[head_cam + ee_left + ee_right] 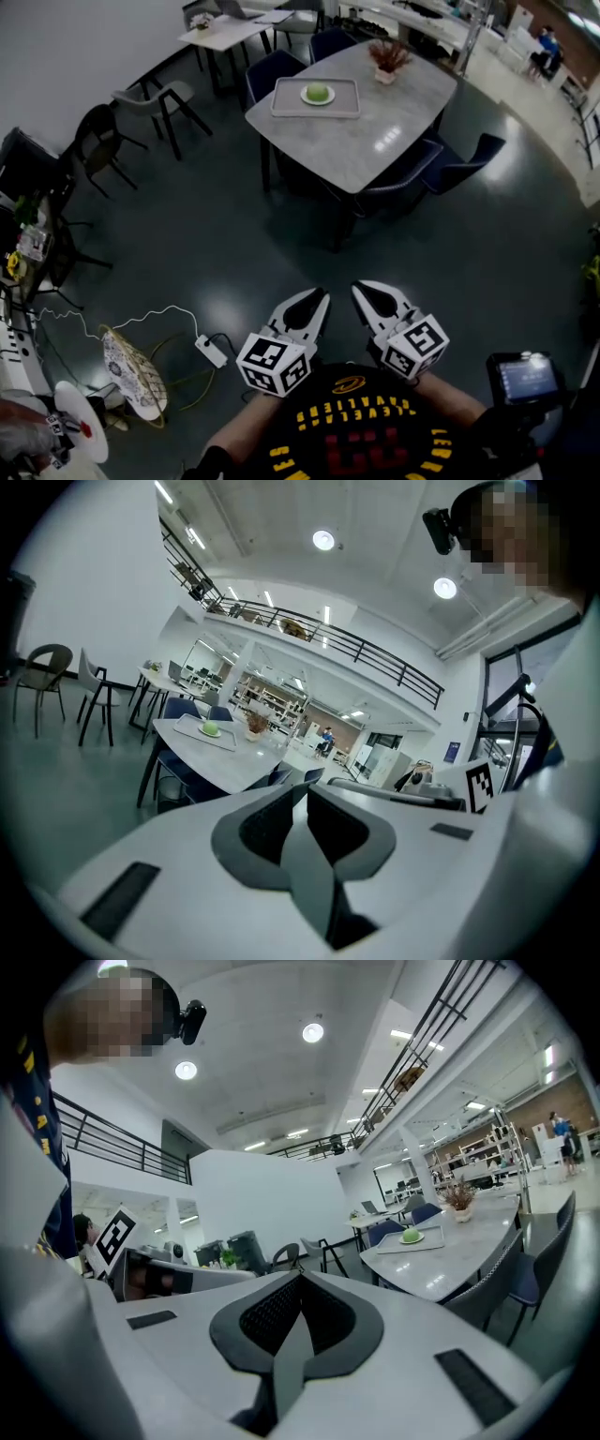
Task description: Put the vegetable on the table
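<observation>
Open floor (234, 253) is lying ahead; chairs (464, 169) are crowding the far surface (375, 141); a corded adapter (211, 352) is lying near left.

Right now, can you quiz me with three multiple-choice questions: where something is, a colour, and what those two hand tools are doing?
1. Where is the green vegetable? A) floor B) plate on the tray C) a shelf
2. The chairs at the table are? A) dark blue B) red C) yellow
3. The left gripper and right gripper have fingers? A) wide open B) closed, empty C) holding a cup
Answers: B, it sits on the plate in the tray; A, the seats look dark blue; B, each gripper view shows fingers together with nothing between.
</observation>
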Motion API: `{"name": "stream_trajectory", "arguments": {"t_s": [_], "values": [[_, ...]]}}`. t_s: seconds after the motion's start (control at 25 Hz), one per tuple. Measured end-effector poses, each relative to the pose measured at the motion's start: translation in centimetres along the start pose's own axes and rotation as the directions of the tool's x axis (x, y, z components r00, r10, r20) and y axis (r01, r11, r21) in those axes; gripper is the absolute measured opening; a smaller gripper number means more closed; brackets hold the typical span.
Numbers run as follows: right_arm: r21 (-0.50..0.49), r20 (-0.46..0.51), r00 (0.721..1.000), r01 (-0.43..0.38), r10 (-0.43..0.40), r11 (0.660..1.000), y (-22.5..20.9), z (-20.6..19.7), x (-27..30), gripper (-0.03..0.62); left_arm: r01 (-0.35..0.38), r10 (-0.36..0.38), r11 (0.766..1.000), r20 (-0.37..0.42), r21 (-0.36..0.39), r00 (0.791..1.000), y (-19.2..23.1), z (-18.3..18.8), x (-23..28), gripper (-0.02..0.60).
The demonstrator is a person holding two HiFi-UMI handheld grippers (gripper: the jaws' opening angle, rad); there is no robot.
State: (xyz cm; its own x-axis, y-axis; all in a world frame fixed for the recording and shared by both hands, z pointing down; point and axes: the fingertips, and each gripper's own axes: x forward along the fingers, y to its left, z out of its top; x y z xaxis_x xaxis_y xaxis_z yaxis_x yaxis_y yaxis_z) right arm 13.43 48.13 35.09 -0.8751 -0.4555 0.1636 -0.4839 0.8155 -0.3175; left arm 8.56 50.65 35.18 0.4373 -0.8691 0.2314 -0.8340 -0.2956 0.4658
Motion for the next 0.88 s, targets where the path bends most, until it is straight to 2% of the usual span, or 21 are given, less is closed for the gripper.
{"name": "stream_trajectory", "arguments": {"t_s": [0.24,0.4,0.6,0.76,0.88], "values": [[0.003,-0.037,0.999,0.04,-0.04,0.999,-0.7,2.5,9.0,0.005,0.054,-0.054,0.998,-0.006,-0.042,0.999,7.5,5.6,1.9,0.049],[0.006,-0.07,0.996,0.047,-0.047,0.999,-0.7,3.0,13.9,0.005,0.069,-0.069,0.994,-0.003,-0.083,0.998,12.0,7.8,2.4,0.049],[-0.001,-0.109,0.993,0.044,-0.044,0.999,-0.7,3.1,17.8,0.005,0.061,-0.06,0.99,0.017,-0.124,0.998,15.7,9.5,2.4,0.051],[0.048,-0.142,0.99,0.033,-0.026,0.998,-1.2,3.0,20.6,0.005,0.048,-0.048,0.989,0.007,-0.143,0.999,17.9,10.2,3.3,0.05],[0.069,-0.127,0.992,0.022,-0.014,0.997,-2.4,3.6,22.7,0.005,0.028,-0.027,0.989,0.006,-0.144,1.0,19.9,11.3,4.3,0.051]]}}
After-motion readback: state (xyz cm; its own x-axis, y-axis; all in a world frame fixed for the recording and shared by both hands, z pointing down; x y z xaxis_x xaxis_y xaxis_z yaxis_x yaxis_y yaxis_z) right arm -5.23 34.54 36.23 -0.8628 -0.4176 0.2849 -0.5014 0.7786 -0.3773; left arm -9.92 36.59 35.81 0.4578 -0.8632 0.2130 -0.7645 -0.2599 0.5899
